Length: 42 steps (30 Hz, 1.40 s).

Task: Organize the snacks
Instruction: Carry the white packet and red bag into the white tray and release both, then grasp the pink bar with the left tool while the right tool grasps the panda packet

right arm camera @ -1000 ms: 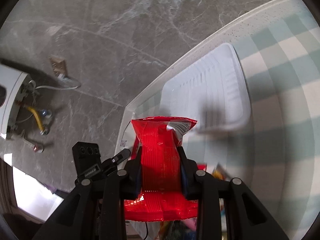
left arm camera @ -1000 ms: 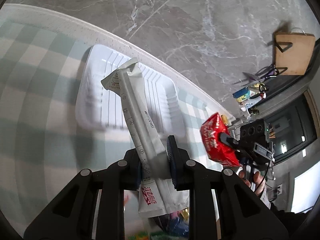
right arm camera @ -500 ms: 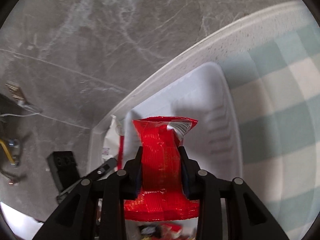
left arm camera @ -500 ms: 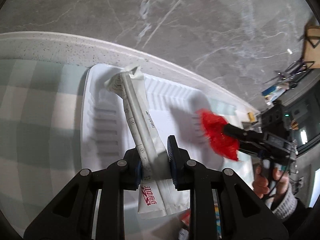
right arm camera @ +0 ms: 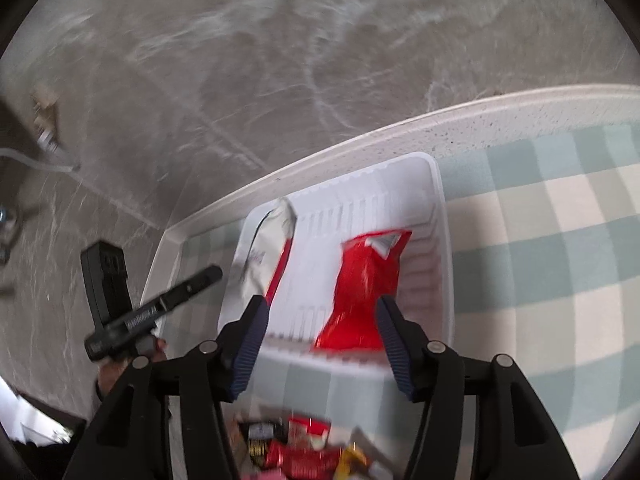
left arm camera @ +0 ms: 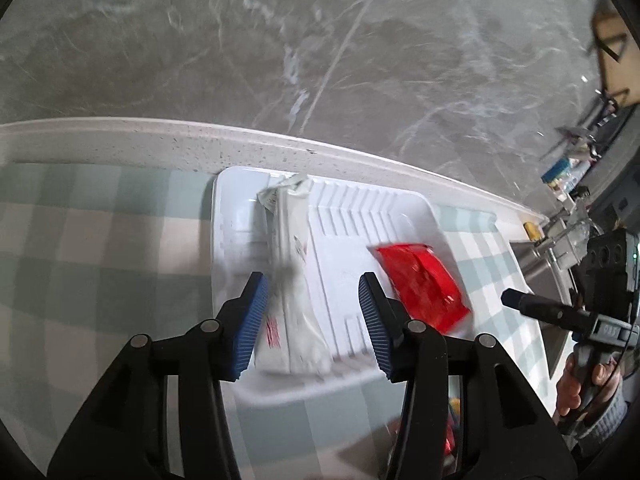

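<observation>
**Release of 2 snack packets into the white tray**

Both black hand-held grippers with blue ribbed pads have just been opening, and neither presses on anything now. In the left wrist view the left gripper (left arm camera: 312, 316) stands with jaws apart; the long white foil snack packet with red print (left arm camera: 290, 280) lies between them on the floor of the white ribbed plastic tray (left arm camera: 360, 216), running toward 12 o'clock and clear of both pads. In the right wrist view the right gripper (right arm camera: 320, 336) is likewise spread; the glossy red snack packet (right arm camera: 362, 292) rests in the tray just ahead of the pads, its top edge toward 12 o'clock.

To finish the step well, each gripper should probably draw straight back with jaws wide, so that no pad drags a packet over the near rim. The 2 packets lie side by side, apart, leaving room between them.

Both grippers tilt steeply down toward the tray, converging from either side. Nearest the right camera, at 6 o'clock, loose wrapped snacks (right arm camera: 304, 448) wait on the pale green checked tablecloth (right arm camera: 560, 240). Beyond the tray lie the speckled white counter edge (left arm camera: 160, 140) and grey marbled floor (left arm camera: 320, 40).
</observation>
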Motion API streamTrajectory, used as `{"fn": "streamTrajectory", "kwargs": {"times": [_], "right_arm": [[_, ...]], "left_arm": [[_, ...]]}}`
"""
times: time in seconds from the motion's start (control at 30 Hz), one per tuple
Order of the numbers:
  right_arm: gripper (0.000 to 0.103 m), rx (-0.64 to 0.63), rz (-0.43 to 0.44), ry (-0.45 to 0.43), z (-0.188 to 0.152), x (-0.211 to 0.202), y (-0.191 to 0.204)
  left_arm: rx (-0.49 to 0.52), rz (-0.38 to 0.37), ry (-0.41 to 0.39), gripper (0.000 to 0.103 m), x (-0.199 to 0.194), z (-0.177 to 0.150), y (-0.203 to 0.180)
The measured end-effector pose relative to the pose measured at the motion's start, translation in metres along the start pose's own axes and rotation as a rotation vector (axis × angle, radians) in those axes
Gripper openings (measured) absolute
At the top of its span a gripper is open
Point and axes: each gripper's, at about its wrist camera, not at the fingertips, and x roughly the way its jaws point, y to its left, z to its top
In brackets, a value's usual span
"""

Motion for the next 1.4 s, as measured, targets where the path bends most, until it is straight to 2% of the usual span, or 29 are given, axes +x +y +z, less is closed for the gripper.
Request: {"fn": "streamTrajectory", "kwargs": {"times": [0.1, 0.27, 0.57, 0.93, 1.03, 1.2, 1.4], "right_arm": [[0.062, -0.045, -0.031, 0.008, -0.023, -0.016, 0.007], [0.063, -0.063, -0.094, 0.054, -0.071, -0.032, 0.008], [0.063, 0.099, -0.120, 0.137, -0.129, -0.025, -0.010], [0.062, 0.173, -0.165, 0.178, -0.134, 0.001, -0.011], [0.045, 0.178, -0.146, 0.187, -0.134, 0.005, -0.015], [0.039, 0.184, -0.126, 0.149, -0.134, -0.003, -0.023], [0.039, 0.232, -0.139, 0.091, -0.137, -0.029, -0.054]], "left_arm": [[0.009, -0.023, -0.002, 0.052, -0.029, -0.033, -0.009], [0.020, -0.065, 0.051, 0.053, -0.054, -0.077, -0.031], [0.038, -0.086, 0.124, 0.053, -0.070, -0.138, -0.057], [0.059, -0.101, 0.140, 0.055, -0.081, -0.156, -0.064], [0.084, -0.105, 0.159, 0.056, -0.080, -0.161, -0.070], [0.111, -0.120, 0.203, 0.056, -0.079, -0.174, -0.080], [0.123, -0.083, 0.262, 0.056, -0.068, -0.194, -0.097]]}}
